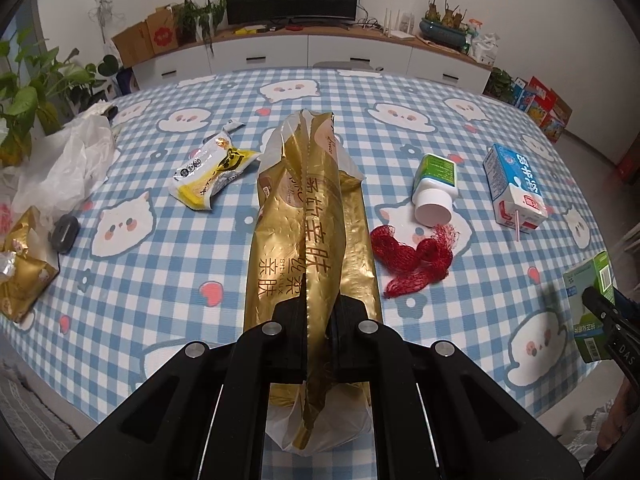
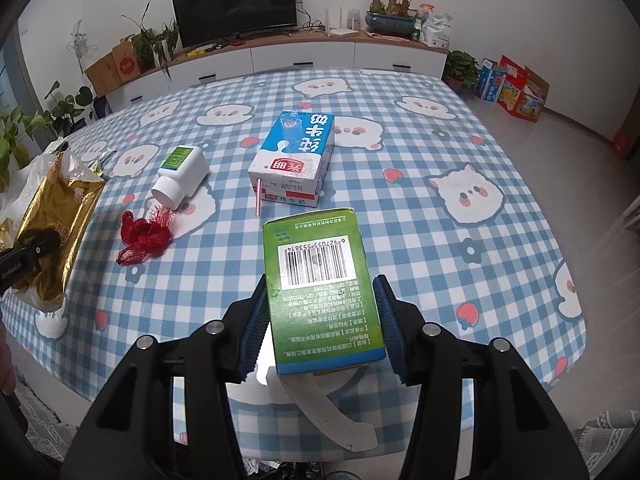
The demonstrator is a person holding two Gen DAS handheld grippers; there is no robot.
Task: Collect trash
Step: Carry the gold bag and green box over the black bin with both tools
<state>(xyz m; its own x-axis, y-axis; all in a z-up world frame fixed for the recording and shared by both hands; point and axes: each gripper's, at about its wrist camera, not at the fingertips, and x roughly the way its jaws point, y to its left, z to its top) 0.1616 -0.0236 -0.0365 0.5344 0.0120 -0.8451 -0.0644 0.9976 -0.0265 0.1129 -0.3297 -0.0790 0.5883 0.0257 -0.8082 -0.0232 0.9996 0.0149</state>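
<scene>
My left gripper (image 1: 316, 320) is clamped on the seam of a long gold wrapper (image 1: 312, 216), which runs away from me along the middle of the table (image 1: 400, 92), its open end toward the far edge; my right gripper (image 2: 320, 320) has its blue pads (image 2: 253, 328) pressed against the sides of a green box (image 2: 320, 280), barcode face up, held over the near edge of the checked cloth; beyond that box a blue and white milk carton (image 2: 294, 156) lies on its side with a pink straw (image 2: 258, 198) poking toward me; left of the carton a white bottle (image 2: 182, 174) lies tipped over, its mouth touching a bunch of red netting (image 2: 144, 238); on the left side of the table sits a yellow and white snack wrapper (image 1: 214, 172); nearer the left edge lie a crumpled white plastic bag (image 1: 68, 168), a small dark grey object (image 1: 64, 234), and another gold packet (image 1: 22, 276) at the near left corner.
</scene>
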